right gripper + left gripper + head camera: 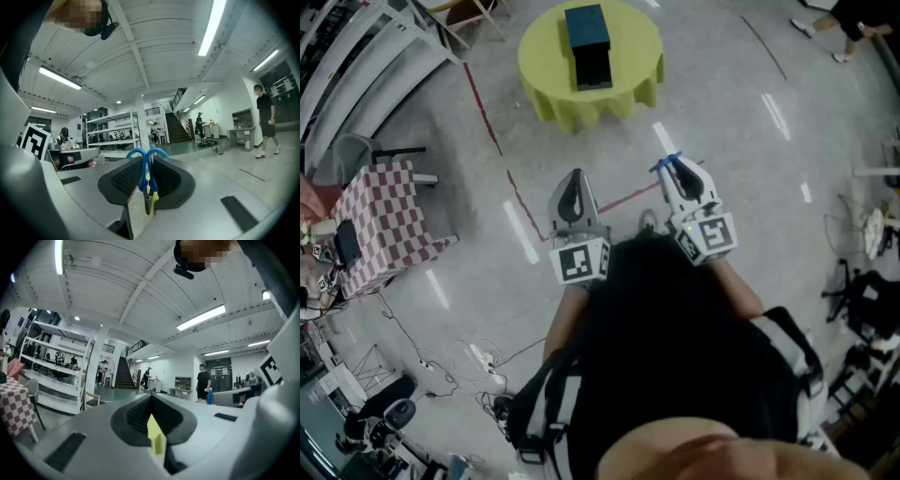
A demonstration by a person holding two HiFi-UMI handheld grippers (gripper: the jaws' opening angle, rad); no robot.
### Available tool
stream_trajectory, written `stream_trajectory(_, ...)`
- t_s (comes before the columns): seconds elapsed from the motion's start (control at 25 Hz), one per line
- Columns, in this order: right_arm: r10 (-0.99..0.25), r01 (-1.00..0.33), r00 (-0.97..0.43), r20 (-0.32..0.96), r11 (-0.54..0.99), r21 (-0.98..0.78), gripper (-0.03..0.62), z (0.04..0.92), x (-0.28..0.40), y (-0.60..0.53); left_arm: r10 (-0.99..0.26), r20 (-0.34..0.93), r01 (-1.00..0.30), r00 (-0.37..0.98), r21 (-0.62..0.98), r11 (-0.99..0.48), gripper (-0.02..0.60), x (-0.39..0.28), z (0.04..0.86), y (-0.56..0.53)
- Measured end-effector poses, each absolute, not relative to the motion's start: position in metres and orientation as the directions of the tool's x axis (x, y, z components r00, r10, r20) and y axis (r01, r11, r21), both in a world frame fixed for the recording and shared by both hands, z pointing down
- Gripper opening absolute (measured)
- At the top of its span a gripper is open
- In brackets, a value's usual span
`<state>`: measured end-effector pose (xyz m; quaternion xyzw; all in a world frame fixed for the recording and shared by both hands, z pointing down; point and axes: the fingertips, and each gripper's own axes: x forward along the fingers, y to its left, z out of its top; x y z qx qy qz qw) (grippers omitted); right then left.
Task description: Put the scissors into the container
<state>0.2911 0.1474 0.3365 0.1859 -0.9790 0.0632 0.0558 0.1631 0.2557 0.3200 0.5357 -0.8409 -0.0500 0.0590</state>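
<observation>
Scissors [143,173] with smooth blue plastic handles, matt yellow cloth [542,56], glossy grey floor [722,103]

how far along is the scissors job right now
Done: scissors picked up, clamped in the right gripper. In hand: they are held over the floor, short of the yellow table. Still to do: reach the dark container on it and drop them in. The left gripper is shut, empty.

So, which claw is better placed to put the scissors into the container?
Right. The right claw is shut on the blue-handled scissors; the left claw is shut on nothing. The container on the yellow table is ahead of both.
</observation>
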Motion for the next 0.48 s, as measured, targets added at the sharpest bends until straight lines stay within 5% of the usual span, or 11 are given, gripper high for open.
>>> stream_trajectory(0.48,-0.353,-0.371,-0.926,0.133,0.916,-0.153,0.075,0.3418,0.2891,0.1477,-0.911,0.05,-0.901,-0.409,0.137,0.411,-0.006,0.1639,0.3245,0.2528)
